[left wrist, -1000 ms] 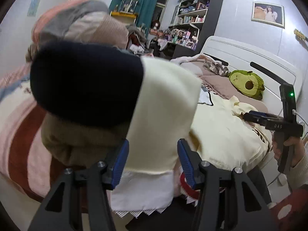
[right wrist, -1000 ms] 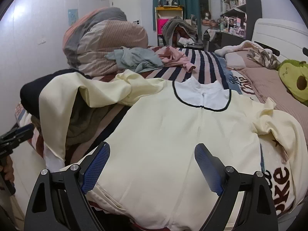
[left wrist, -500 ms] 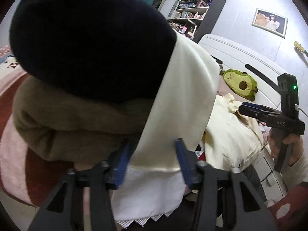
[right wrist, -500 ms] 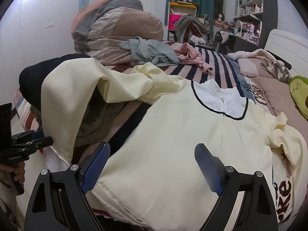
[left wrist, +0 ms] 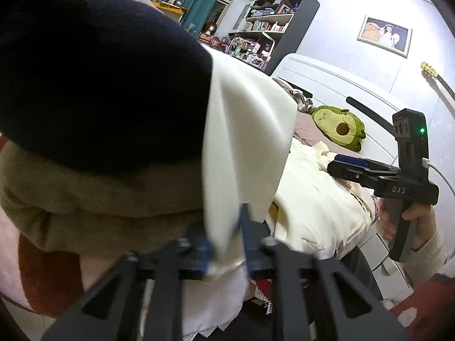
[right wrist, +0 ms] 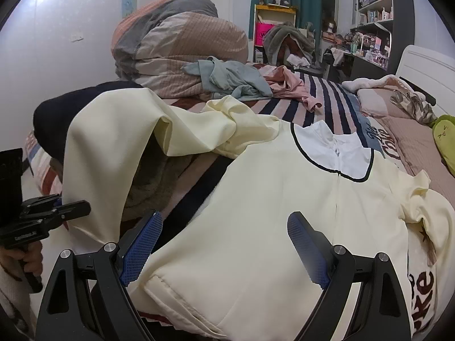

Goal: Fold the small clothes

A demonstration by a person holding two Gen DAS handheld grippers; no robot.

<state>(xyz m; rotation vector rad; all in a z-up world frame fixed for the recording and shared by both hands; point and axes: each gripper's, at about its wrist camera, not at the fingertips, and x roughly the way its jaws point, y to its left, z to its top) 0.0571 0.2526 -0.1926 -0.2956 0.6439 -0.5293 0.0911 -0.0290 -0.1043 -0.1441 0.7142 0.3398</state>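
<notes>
left gripper point(left wrist: 226, 244) clamped tight on the cream top's sleeve point(left wrist: 244, 147) hanging over the bed's near edge, right gripper point(right wrist: 224, 244) spread wide over the cream top point(right wrist: 270, 213) lying flat by that edge, striped bed point(right wrist: 327, 105), bundled duvet point(right wrist: 182, 45) at the far side

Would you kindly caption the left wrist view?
Left gripper shut on cream garment's hanging sleeve; right gripper open.
</notes>
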